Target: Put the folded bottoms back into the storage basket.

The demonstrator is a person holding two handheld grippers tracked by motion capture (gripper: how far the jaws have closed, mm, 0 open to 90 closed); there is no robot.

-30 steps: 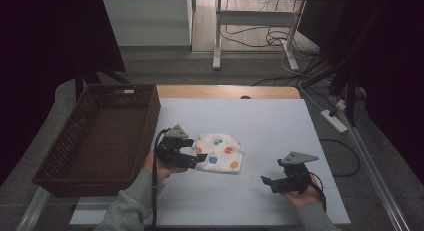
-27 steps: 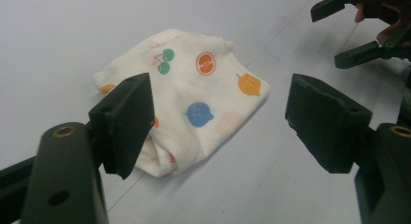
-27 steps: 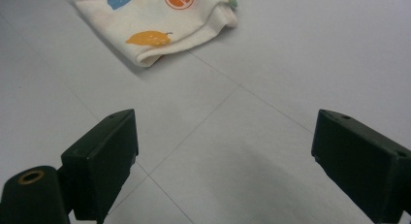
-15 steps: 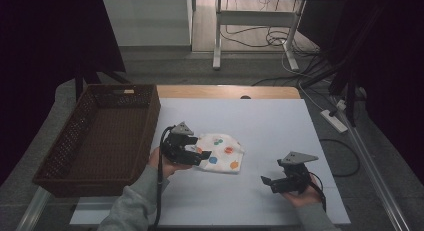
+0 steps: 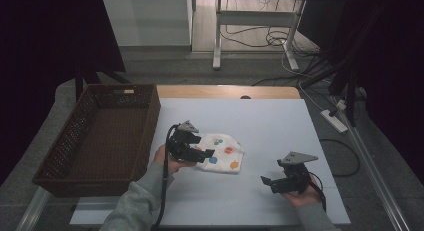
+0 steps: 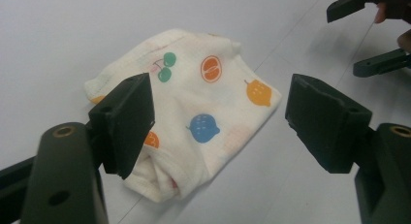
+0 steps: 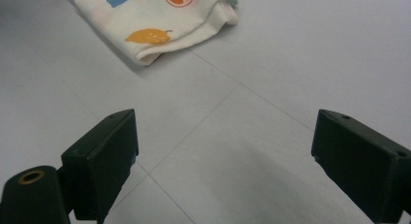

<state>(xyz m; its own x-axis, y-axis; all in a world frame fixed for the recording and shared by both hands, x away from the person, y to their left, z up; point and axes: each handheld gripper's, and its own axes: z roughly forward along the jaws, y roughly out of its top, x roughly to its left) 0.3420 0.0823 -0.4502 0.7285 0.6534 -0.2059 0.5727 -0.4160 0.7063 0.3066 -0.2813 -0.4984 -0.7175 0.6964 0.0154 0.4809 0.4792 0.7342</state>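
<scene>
The left gripper (image 5: pixel 197 152) hovers at the near-left edge of a folded cloth (image 5: pixel 223 152), its jaws spread wide with nothing between them; in the left gripper view one black jaw covers the cloth's left corner, so whether it touches the fabric cannot be told. The right gripper (image 5: pixel 270 183), also spread and empty, sits low over the table (image 5: pixel 280 126) well apart from the cloth, to its right and nearer the person. In the right gripper view the cloth (image 7: pixel 155 15) is cut off by the top edge. One cloth, white with coloured fruit prints, lies near the table's middle; one brown wicker basket (image 5: pixel 80 141) stands just beside the table's left edge. The tabletop is pale grey with faint seam lines. Beyond it, cables (image 5: pixel 260 36) trail across a dim floor beneath a white desk frame (image 5: pixel 217 36).
</scene>
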